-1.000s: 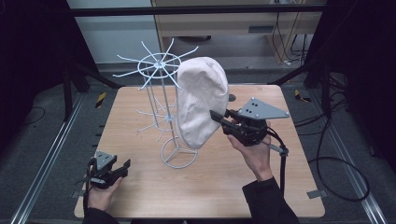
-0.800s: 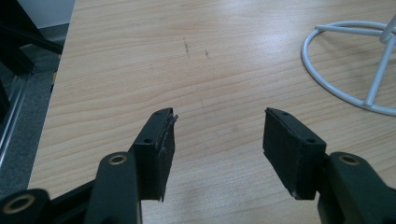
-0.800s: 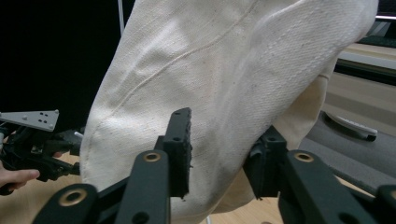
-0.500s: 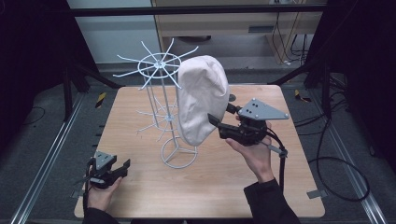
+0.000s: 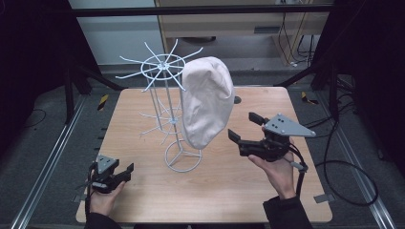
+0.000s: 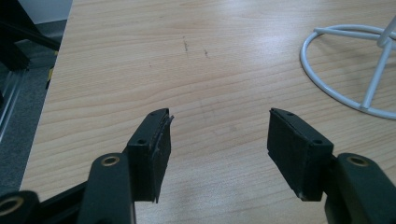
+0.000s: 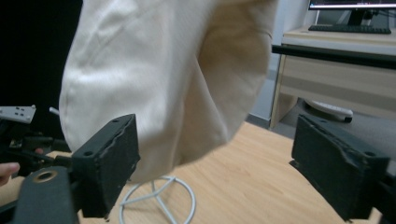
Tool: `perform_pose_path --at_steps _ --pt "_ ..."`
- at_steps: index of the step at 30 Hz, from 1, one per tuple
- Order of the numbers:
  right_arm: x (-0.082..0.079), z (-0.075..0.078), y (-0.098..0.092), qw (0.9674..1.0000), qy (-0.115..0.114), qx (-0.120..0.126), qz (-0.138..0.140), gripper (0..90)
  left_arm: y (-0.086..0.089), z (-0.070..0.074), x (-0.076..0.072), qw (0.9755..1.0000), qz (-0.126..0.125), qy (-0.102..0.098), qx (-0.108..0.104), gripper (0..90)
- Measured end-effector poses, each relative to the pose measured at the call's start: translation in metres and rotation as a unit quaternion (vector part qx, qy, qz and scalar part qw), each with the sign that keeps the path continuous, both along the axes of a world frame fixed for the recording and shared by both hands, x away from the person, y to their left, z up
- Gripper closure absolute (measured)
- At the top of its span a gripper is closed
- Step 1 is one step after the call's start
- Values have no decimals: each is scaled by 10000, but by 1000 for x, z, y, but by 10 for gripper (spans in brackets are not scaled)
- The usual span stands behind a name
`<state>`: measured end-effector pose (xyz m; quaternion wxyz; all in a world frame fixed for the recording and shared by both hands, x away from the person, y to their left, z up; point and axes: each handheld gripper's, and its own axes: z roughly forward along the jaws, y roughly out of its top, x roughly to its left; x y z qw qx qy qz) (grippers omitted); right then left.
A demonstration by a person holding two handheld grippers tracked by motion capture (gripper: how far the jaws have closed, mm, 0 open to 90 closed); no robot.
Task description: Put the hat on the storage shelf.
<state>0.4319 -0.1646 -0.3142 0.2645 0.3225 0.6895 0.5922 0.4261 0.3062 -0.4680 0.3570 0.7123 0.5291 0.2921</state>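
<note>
— What's just changed on your side?

— My right claw has backed away from the cap. A second ago its jaws were at the cloth; now they stand released and apart from it, just beside its lower edge.

— And the cap?

— It hangs on the white wire rack, clear of the tabletop. I judge the hanging done.

— Your other hand?

— My left claw rests low at the near-left corner, jaws released, empty.
</note>
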Motion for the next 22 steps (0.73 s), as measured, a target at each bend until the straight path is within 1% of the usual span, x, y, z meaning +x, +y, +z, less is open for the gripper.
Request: perform_pose_path --at_steps 4,7,10,11,13,16,17,18,20,22 --pt "-5 -18 -18 9997 203 86 -69 124 0 0 0 10000 -2 12 -47 372" --pt "-7 -37 -29 9989 416 -34 -222 116 0 0 -1 9999 -23 7 -104 361" --pt "-6 -58 -39 9966 678 -213 -414 114 0 -1 -1 9999 -32 10 -143 349" --pt "-5 -67 -43 9952 796 -283 -501 122 0 -1 -1 9999 -24 7 -147 341" --pt "-3 -78 -48 9924 956 -406 -654 122 0 -1 -1 9999 -9 22 -166 337" --pt "-1 -95 -56 9882 1158 -525 -850 122 1 -2 -1 9998 -13 49 -190 333" --pt "0 -102 -60 9863 1224 -574 -940 122 1 -2 -1 9998 -11 60 -205 331" --pt "0 -106 -62 9851 1264 -592 -1000 122 1 -2 -1 9997 -11 74 -215 329" --pt "3 -117 -68 9816 1382 -647 -1145 122 1 -2 -1 9997 -7 69 -238 323" --pt "5 -129 -74 9771 1537 -730 -1282 128 2 -3 -1 9997 -11 62 -246 312"
